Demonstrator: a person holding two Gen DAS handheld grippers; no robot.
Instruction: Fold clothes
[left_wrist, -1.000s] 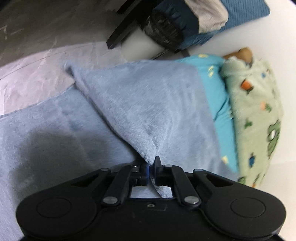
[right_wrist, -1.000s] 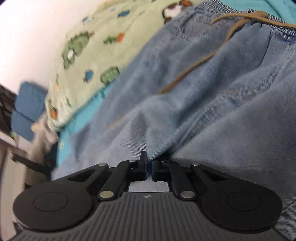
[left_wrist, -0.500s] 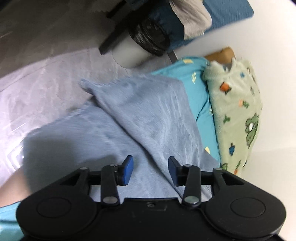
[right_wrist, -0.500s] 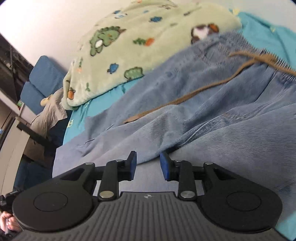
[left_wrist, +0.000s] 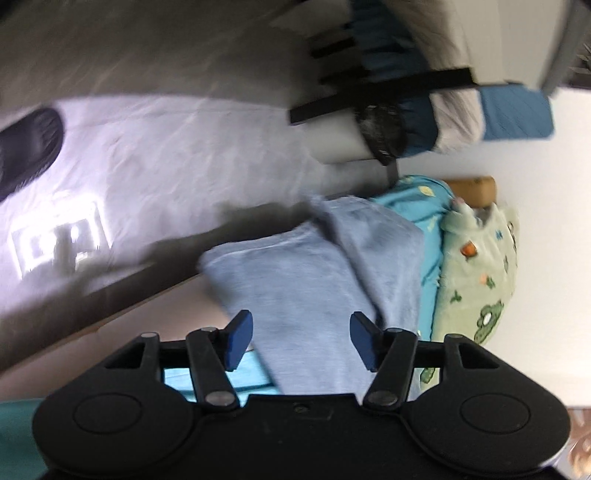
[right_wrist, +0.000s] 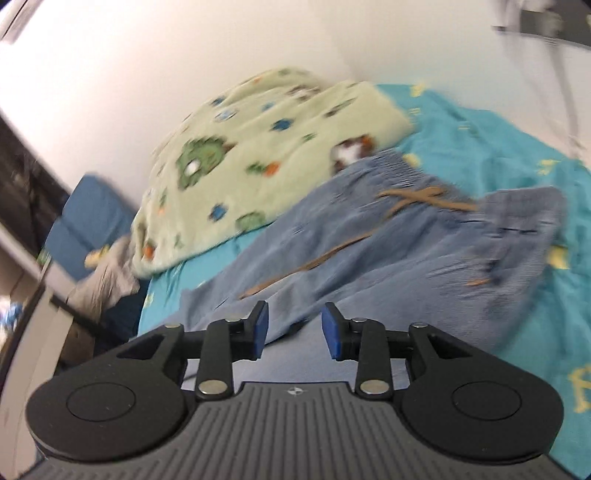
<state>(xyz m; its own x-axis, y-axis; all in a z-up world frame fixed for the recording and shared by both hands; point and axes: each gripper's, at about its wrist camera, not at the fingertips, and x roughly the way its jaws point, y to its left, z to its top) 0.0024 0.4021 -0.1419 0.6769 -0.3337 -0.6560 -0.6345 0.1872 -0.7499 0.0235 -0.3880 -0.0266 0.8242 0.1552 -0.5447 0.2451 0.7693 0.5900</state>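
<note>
Hovering above the bed, the left gripper (left_wrist: 301, 341) has its blue pads spread apart with nothing pinched; its jaws have just been opening, and the light blue jeans (left_wrist: 310, 280) lie below and beyond the gap, untouched. From this view the jeans are folded over on themselves, one panel lying on top of the other, resting on the teal bedsheet (left_wrist: 428, 236) near the bed's edge. Just past them, against the white wall, sits a pale green dinosaur-print blanket (left_wrist: 476, 280). Beyond the bed edge lies a grey floor (left_wrist: 177, 162) with a black slipper (left_wrist: 29, 147) on it, both blurred. The right gripper (right_wrist: 294, 332) likewise stands parted and empty, its jaws having just been opening, with denim showing through the gap but not pressed by either pad. Farther on in that view, the jeans' (right_wrist: 388, 243) elastic waistband and brown drawstring (right_wrist: 424, 197) lie spread on the sheet (right_wrist: 498, 147), with the same blanket (right_wrist: 258, 162) bunched behind them, touching the waistband. A blue cushion (right_wrist: 92, 218) sits at the far left.
</note>
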